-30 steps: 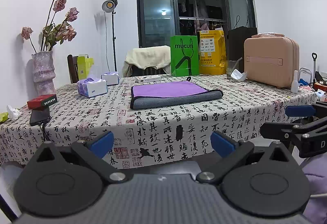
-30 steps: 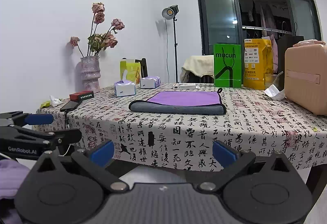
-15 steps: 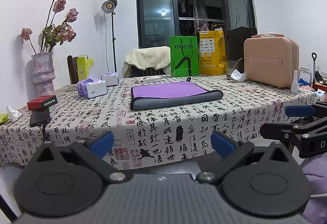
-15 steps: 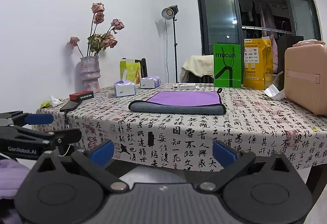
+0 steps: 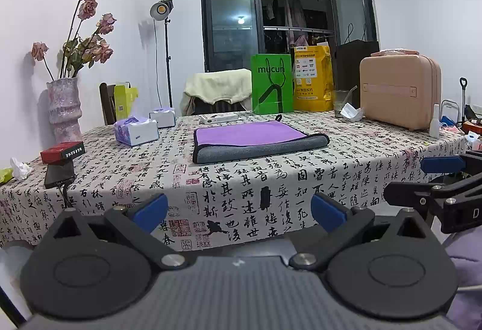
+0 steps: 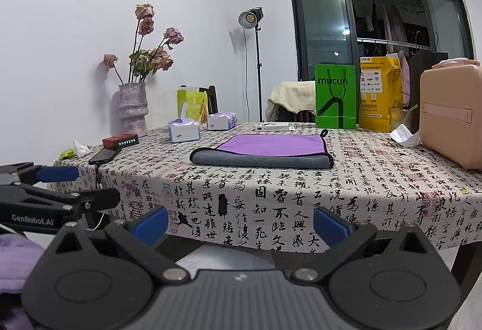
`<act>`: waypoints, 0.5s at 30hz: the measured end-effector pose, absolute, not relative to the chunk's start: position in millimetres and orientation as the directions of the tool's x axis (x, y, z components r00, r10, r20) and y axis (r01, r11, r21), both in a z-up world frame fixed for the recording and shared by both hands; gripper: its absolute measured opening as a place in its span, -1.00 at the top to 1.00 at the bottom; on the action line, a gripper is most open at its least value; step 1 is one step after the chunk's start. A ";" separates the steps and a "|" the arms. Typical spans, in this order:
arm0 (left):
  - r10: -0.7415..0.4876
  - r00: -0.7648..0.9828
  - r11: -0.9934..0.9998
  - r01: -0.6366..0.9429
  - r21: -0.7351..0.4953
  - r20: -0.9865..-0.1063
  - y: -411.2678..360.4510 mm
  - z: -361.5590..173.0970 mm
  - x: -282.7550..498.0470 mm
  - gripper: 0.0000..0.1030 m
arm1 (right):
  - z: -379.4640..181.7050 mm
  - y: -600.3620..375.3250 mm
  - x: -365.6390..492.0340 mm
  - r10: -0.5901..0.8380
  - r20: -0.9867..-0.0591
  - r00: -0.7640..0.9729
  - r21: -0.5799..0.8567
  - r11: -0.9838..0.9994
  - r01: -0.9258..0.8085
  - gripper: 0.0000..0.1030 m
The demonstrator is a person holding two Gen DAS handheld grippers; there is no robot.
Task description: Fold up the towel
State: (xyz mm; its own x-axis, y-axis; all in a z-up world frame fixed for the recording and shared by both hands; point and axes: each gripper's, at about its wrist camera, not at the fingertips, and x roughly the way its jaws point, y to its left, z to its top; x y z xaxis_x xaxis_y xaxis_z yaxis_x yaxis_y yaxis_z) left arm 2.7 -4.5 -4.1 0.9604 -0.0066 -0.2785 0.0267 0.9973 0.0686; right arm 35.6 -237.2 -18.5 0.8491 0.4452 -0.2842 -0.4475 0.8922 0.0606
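Note:
A purple towel with a grey underside (image 5: 256,138) lies folded flat in the middle of the table; it also shows in the right wrist view (image 6: 265,150). My left gripper (image 5: 239,211) is open and empty, held in front of and below the table's front edge, well short of the towel. My right gripper (image 6: 239,223) is open and empty at the same low height. Each gripper shows at the edge of the other's view: the right one (image 5: 439,179) and the left one (image 6: 45,188).
The table (image 5: 346,161) has a calligraphy-print cloth. On it stand tissue boxes (image 5: 137,131), a vase of dried roses (image 5: 64,110), a red box and phone (image 5: 61,158), a green bag (image 5: 272,84), a yellow bag (image 5: 313,78) and a pink case (image 5: 399,87).

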 end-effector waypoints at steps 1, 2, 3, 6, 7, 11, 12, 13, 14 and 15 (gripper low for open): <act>-0.007 0.960 0.997 0.027 0.069 -0.279 -4.6 -4.2 2.7 -1.00 | -19.0 -237.1 35.6 0.444 -0.285 0.849 0.062 0.893 -0.446 -1.00; -0.008 0.960 0.997 0.028 0.070 -0.280 -4.5 -3.8 3.0 -1.00 | -19.4 -237.1 35.8 0.444 -0.285 0.849 0.063 0.893 -0.446 -1.00; -0.008 0.960 0.997 0.029 0.070 -0.280 -4.4 -3.4 3.1 -1.00 | -19.9 -236.9 36.2 0.444 -0.286 0.849 0.063 0.893 -0.446 -1.00; -0.006 0.960 0.997 0.027 0.072 -0.279 -4.0 -3.1 3.6 -1.00 | -19.9 -237.0 36.2 0.444 -0.285 0.850 0.063 0.893 -0.445 -1.00; -0.005 0.961 0.997 0.026 0.073 -0.278 -4.0 -3.2 3.7 -1.00 | -20.5 -237.1 36.2 0.443 -0.286 0.850 0.063 0.894 -0.445 -1.00; 0.000 0.962 0.997 0.023 0.080 -0.274 -1.4 -1.7 5.7 -1.00 | -21.6 -237.9 37.6 0.435 -0.284 0.854 0.065 0.898 -0.436 -1.00; 0.003 0.962 0.996 0.020 0.083 -0.272 -0.6 -1.5 6.0 -1.00 | -21.7 -238.3 38.1 0.432 -0.283 0.857 0.064 0.900 -0.432 -1.00; 0.007 0.963 0.996 0.017 0.087 -0.269 0.3 -1.2 7.1 -1.00 | -21.5 -238.0 38.6 0.428 -0.281 0.859 0.062 0.901 -0.428 -1.00; 0.012 0.964 0.996 0.013 0.092 -0.265 0.9 -1.1 8.2 -1.00 | -21.6 -238.6 39.3 0.424 -0.279 0.862 0.060 0.903 -0.425 -1.00; 0.021 0.965 0.995 0.005 0.097 -0.260 2.1 -1.3 10.5 -1.00 | -20.6 -239.6 40.1 0.421 -0.276 0.864 0.060 0.905 -0.421 -1.00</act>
